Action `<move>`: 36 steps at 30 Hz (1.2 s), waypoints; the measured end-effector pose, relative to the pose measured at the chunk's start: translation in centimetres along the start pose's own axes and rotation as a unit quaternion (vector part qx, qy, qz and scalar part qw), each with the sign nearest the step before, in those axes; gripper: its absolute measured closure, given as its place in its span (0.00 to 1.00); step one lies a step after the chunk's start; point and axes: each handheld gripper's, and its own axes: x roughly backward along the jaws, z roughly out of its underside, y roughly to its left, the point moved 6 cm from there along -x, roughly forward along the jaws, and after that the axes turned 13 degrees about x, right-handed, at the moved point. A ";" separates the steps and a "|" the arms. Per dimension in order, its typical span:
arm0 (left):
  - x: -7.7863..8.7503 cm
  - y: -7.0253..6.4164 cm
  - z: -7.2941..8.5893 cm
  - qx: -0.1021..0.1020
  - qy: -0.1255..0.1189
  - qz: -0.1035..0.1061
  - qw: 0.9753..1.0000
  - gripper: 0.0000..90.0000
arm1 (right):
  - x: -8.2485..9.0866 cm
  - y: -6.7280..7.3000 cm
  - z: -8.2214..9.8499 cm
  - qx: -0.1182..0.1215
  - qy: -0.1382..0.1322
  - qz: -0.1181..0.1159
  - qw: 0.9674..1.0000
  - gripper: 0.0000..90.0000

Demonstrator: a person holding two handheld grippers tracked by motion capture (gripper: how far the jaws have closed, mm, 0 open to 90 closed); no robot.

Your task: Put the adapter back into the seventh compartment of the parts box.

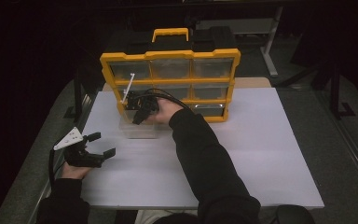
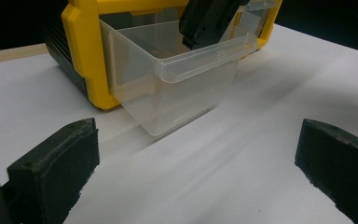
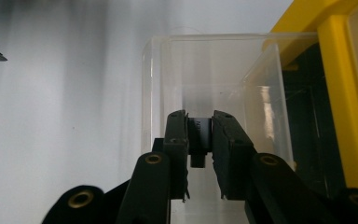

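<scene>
Nearest the camera in the high view, the left gripper (image 1: 99,145) rests low at the left edge of the white counter (image 1: 242,154), its black fingers (image 2: 56,168) spread wide with nothing between them. Farther back, the right gripper (image 1: 140,112) hangs over the clear plastic drawer bin (image 1: 137,128), which stands on the counter just in front of the yellow-framed organizer case with clear compartments (image 1: 170,84), touching its lower left corner. In the right gripper view the fingers (image 3: 176,144) sit nearly together inside the bin's open top, with a small dark rectangular part (image 3: 199,140) between them; the pads appear to press on it.
</scene>
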 end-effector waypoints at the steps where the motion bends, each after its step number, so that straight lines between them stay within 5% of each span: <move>1: 0.0 0.0 0.0 0.000 0.000 0.000 1.000 0.00 | 0.0 0.0 0.0 0.000 0.000 0.000 1.000 0.79; 11: 0.0 0.0 0.0 -0.001 0.000 0.001 1.000 0.00 | 1.1 0.6 -0.4 0.007 0.000 0.022 1.000 0.66; 20: 0.0 0.0 0.0 0.000 -0.001 0.000 1.000 0.00 | 2.7 1.0 0.6 -0.038 -0.014 0.047 0.998 0.38; 36: -0.1 0.1 0.0 -0.002 0.003 0.000 1.000 0.00 | 4.6 1.6 3.1 -0.066 -0.033 0.066 0.995 0.09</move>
